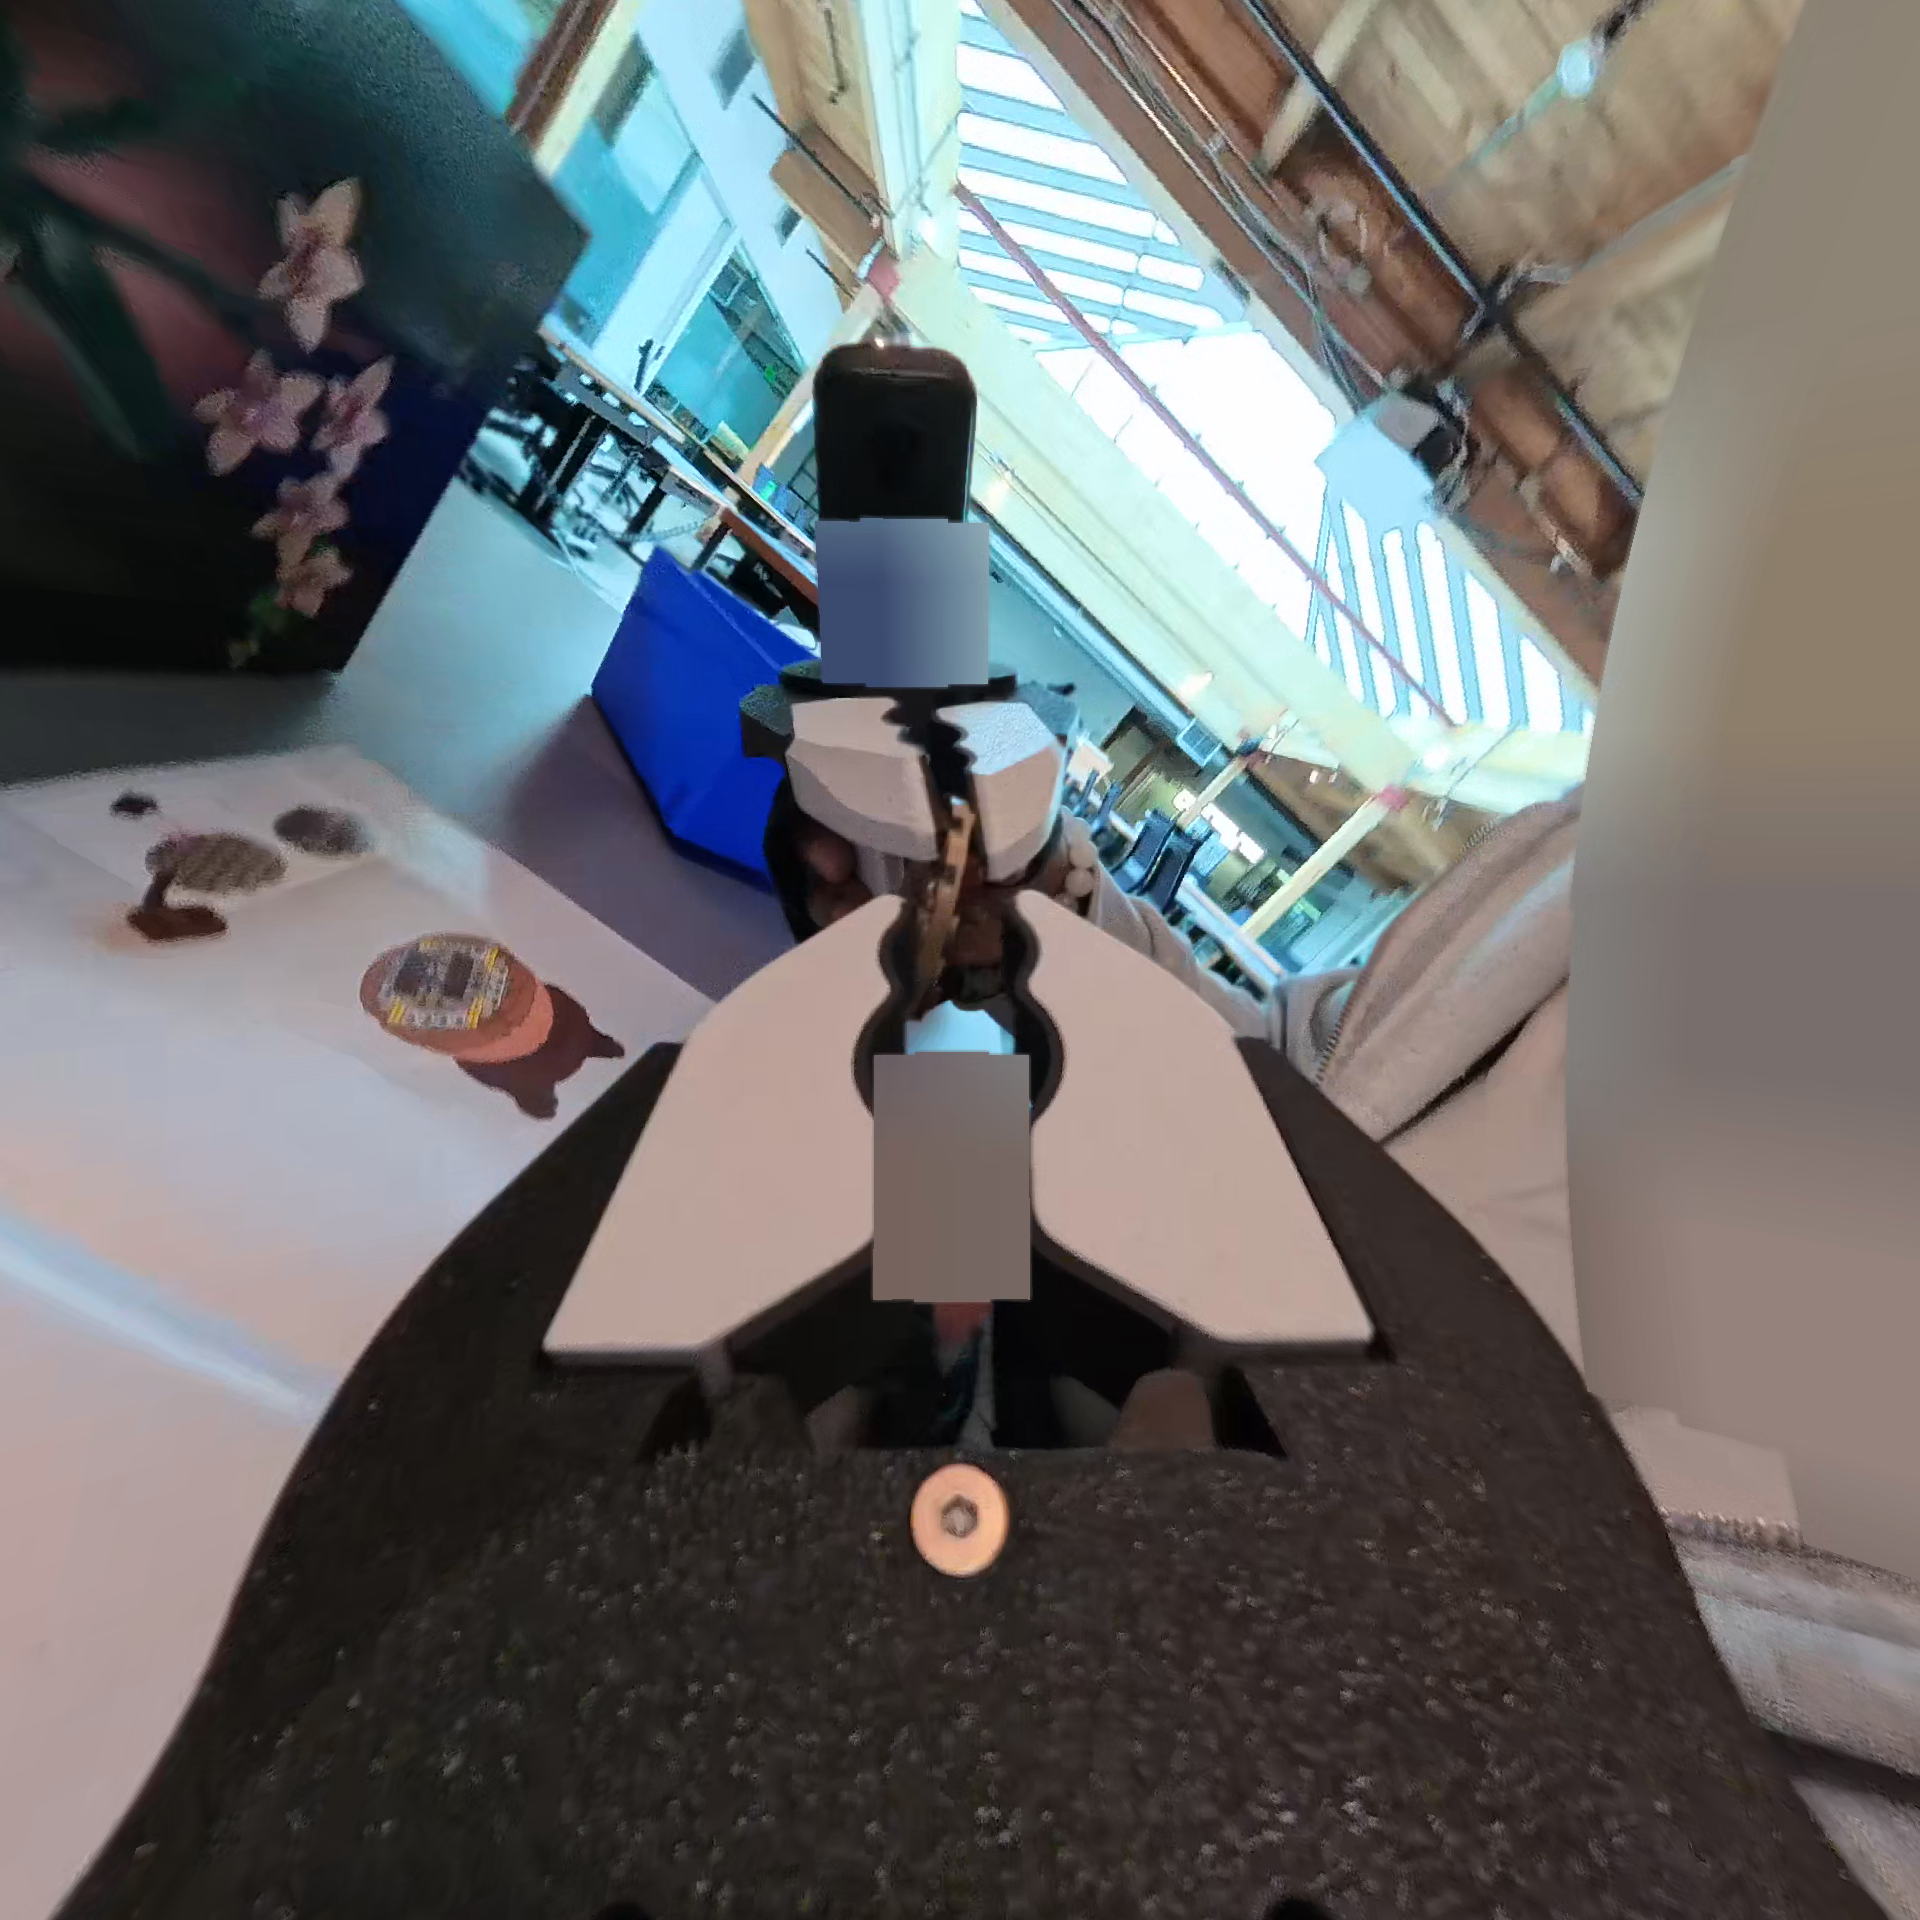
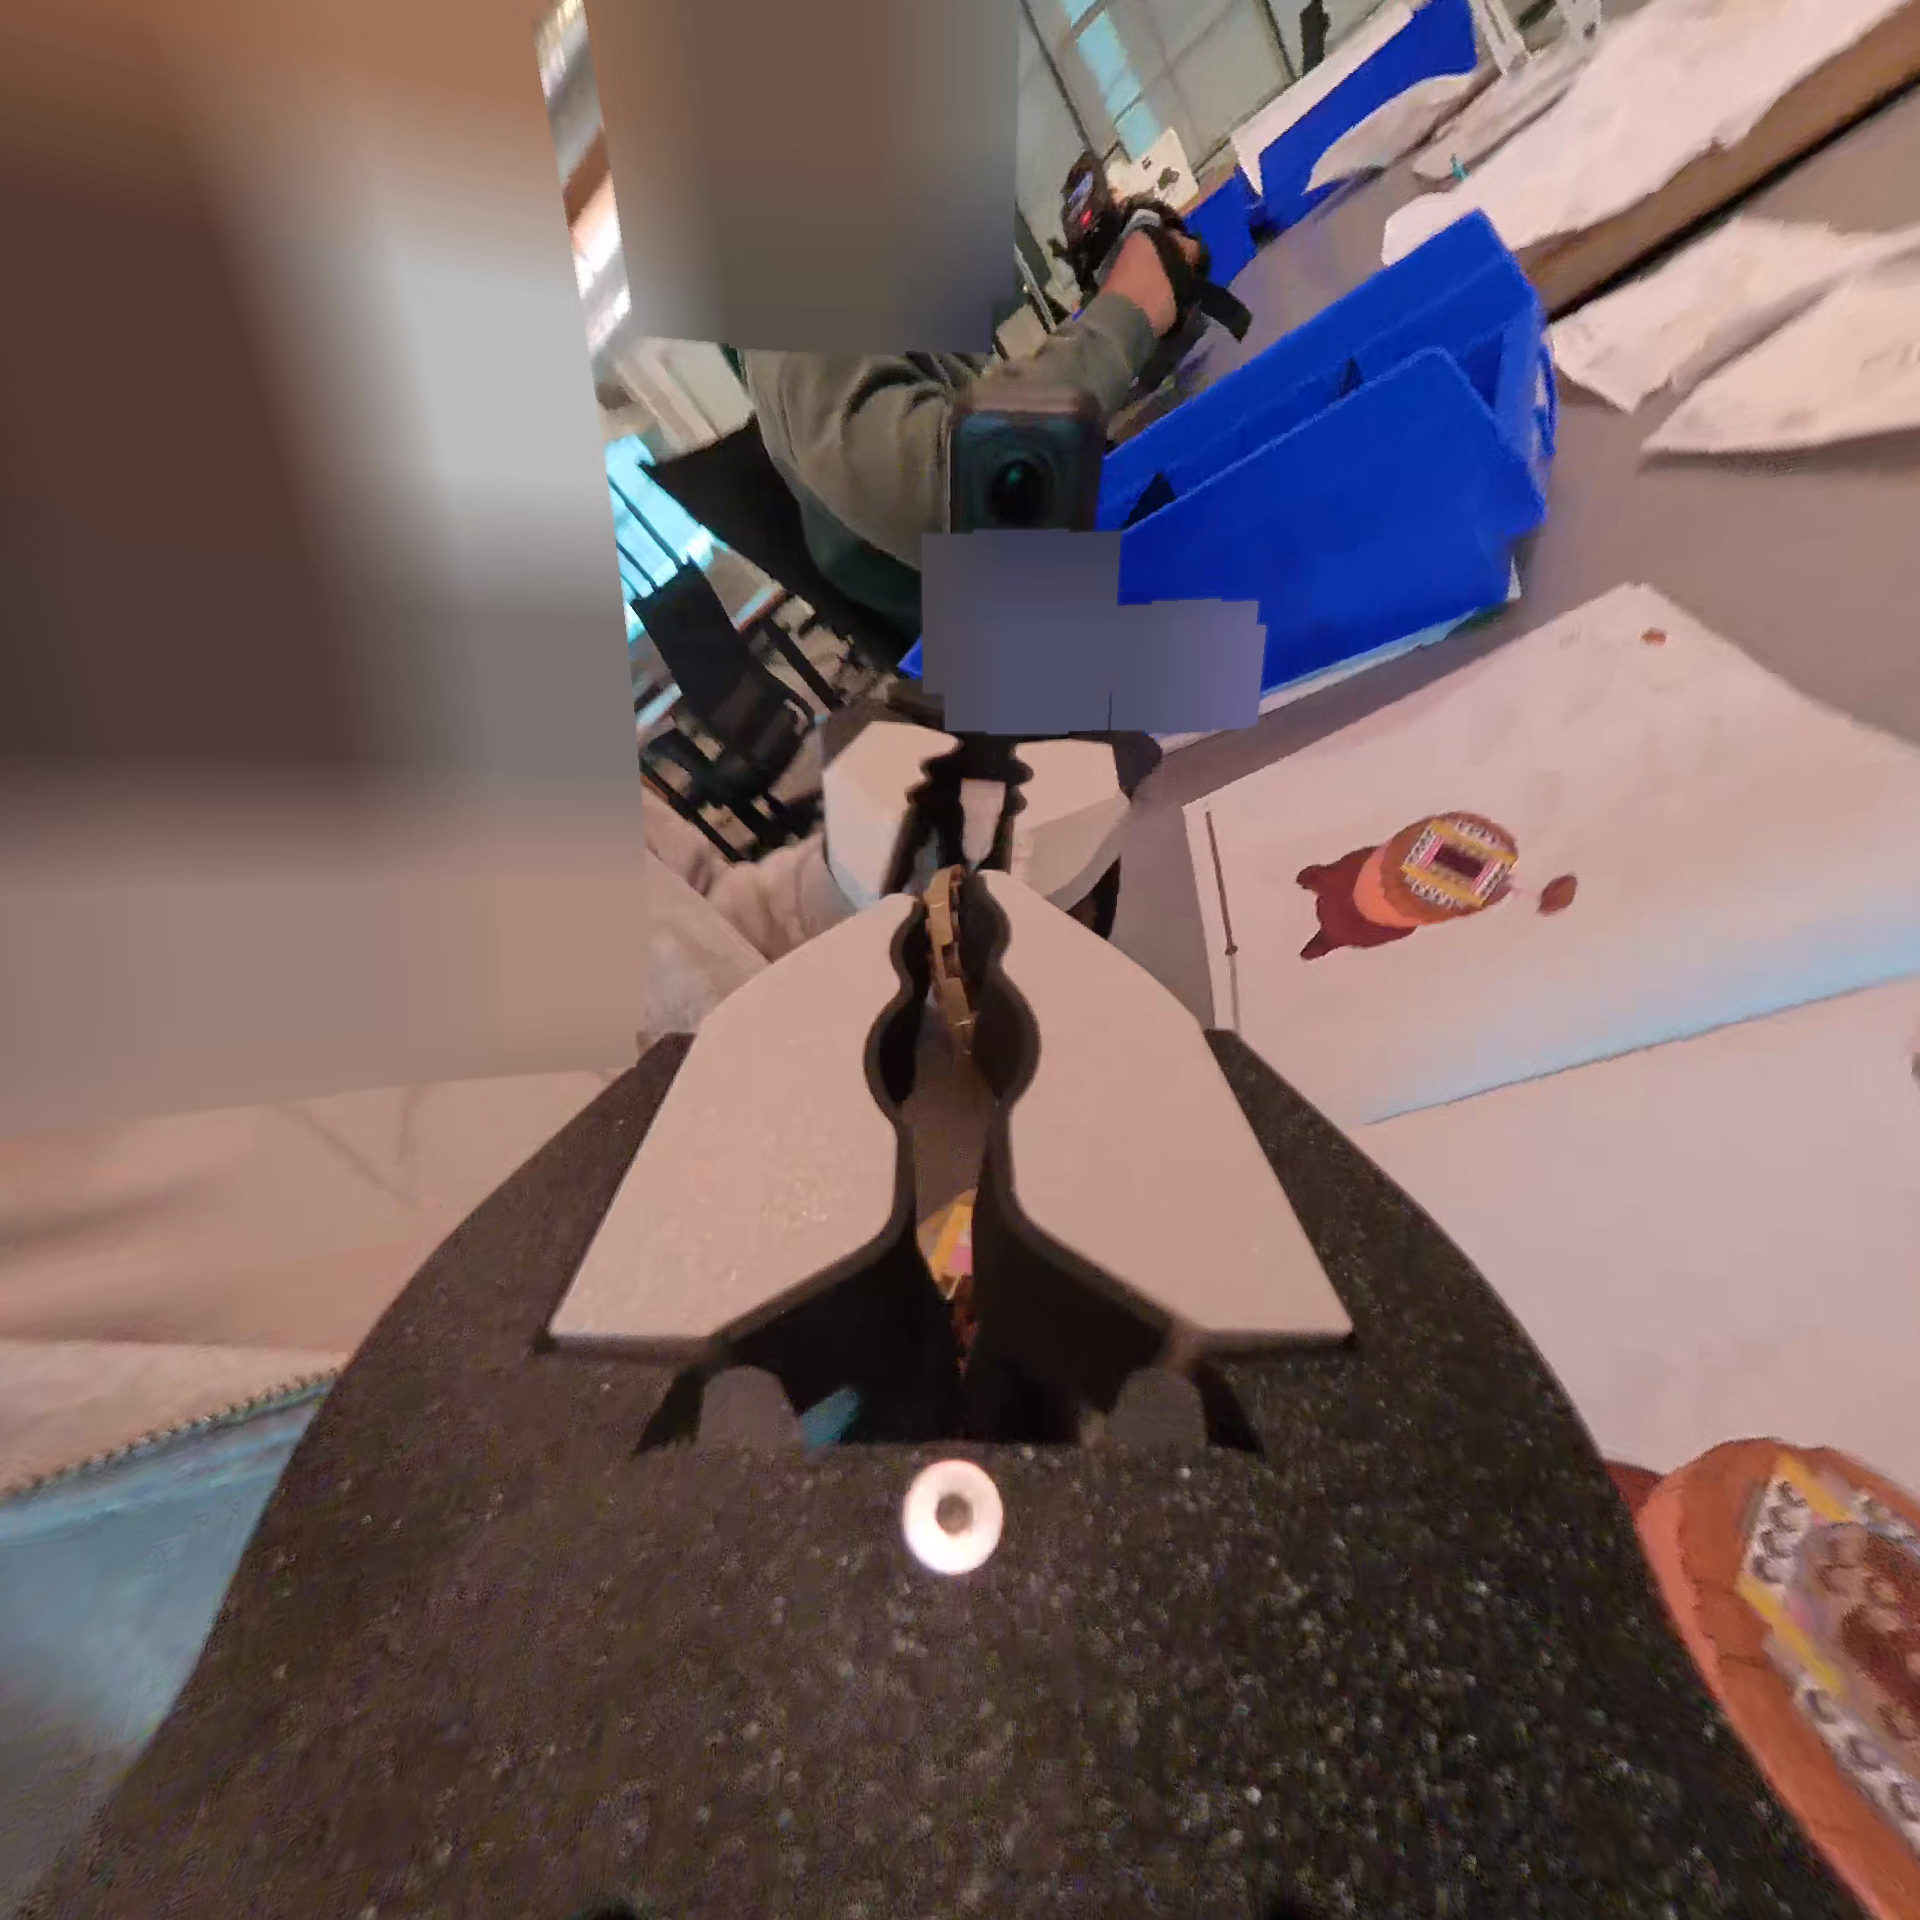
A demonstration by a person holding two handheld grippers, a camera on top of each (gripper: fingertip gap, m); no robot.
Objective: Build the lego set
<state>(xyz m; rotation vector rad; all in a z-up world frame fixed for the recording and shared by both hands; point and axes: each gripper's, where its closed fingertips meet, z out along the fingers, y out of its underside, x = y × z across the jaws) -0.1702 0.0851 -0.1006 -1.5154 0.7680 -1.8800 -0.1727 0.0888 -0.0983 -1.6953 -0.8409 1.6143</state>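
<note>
My two grippers face each other tip to tip in the air, with a thin tan Lego piece [image 1: 951,868] between them. In the left wrist view my left gripper [image 1: 951,935] is shut on its near end, and the right gripper [image 1: 925,779] faces me, closed on the far end. In the right wrist view my right gripper [image 2: 951,914] is shut on the same tan piece [image 2: 951,961], and the left gripper [image 2: 977,821] is just beyond. A round terracotta Lego pot [image 2: 1808,1621] with yellow and pink parts on top sits on the table at the lower right.
A white instruction sheet [image 2: 1558,935] with a printed pot lies on the table; it also shows in the left wrist view [image 1: 260,935]. Blue bins [image 2: 1351,468] stand behind it. A dark box with flowers [image 1: 260,364] stands at the left. Another person's arm [image 2: 1101,312] is far behind. Less than 4 cm separates the two grippers' tips. Left tips and right tips are each some 15 centimeters from the round terracotta Lego pot [image 2: 1808,1621]. Look for it in the left wrist view [image 1: 458,1009] too.
</note>
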